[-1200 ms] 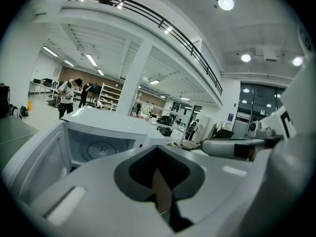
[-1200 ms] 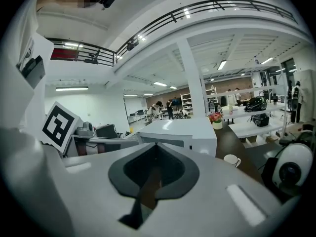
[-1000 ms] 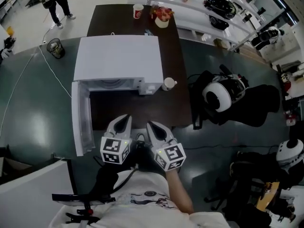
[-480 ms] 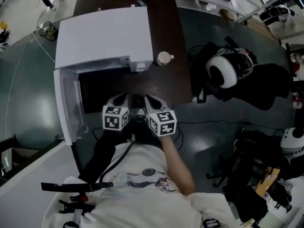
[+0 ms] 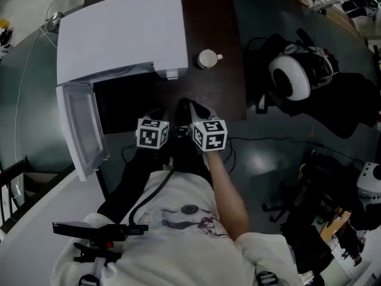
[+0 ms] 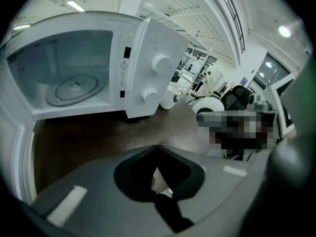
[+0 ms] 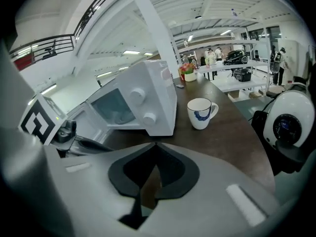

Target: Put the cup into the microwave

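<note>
Fingers (image 6: 89, 194) of the left gripper (image 6: 158, 148) meet at their tips on nothing; the right gripper (image 7: 156, 147) is likewise closed and empty; both hover at the dark tabletop's (image 7: 232, 132) near edge. Only the left gripper view looks into the open microwave (image 6: 143, 68), to its glass turntable (image 6: 75, 88); only the right gripper view shows the blue mark on the white cup (image 7: 199, 113), upright just beside the microwave's right front corner, handle pointing away from it.

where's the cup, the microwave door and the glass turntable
cup (image 7: 200, 116): right gripper view, on its white side below the rim
microwave door (image 5: 83, 127): head view, on the window of the open door
glass turntable (image 6: 75, 88): left gripper view, near the plate's centre
</note>
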`<state>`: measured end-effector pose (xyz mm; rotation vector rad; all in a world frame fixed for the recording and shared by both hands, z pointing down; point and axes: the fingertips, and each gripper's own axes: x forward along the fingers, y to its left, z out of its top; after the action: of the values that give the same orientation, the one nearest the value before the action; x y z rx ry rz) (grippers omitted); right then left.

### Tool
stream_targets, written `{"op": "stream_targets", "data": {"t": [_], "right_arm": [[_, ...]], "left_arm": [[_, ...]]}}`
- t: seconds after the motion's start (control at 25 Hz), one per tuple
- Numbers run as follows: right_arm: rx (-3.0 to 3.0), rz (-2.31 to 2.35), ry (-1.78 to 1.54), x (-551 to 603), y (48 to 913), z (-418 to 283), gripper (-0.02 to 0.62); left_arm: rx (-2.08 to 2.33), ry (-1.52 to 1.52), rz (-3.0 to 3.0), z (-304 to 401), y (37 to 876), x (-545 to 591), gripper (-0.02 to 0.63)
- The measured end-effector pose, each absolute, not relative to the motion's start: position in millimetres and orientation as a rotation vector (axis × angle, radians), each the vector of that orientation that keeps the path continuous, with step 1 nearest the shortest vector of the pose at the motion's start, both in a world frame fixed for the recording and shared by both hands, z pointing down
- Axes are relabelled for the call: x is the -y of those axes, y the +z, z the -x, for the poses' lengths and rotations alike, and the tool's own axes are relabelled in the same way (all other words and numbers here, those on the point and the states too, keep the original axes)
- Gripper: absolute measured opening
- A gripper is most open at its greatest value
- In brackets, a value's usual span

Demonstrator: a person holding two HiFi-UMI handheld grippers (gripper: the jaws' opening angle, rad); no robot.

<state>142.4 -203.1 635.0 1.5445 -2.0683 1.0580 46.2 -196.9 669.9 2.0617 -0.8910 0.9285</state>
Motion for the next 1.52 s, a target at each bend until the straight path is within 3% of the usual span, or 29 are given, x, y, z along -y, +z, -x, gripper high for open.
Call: {"op": "stream_targets", "data": {"t": [0.56, 0.68, 0.8, 0.96, 1.52], "right_arm": [[2.025, -1.578, 1.002, 262, 670, -203, 0.013], [1.999, -1.594, 1.011, 278, 679, -217, 0.115], [1.966, -1.616, 1.004, 295, 687, -228, 0.297], [1.938, -1.669, 0.979, 324, 694, -242, 0.402], [1.971, -1.706, 0.931, 374, 711, -228, 0.425]], "left_arm": [[0.893, 0.938, -1.997, -63, 689, 217, -0.001], [0.893, 0.956, -1.991, -62, 689, 215, -0.002], [0.896, 0.972, -1.977, -56, 689, 211, -0.002], [0.903, 0.981, -1.961, -51, 688, 208, -0.002], [0.959, 1.002, -1.904, -19, 697, 196, 0.0]]}}
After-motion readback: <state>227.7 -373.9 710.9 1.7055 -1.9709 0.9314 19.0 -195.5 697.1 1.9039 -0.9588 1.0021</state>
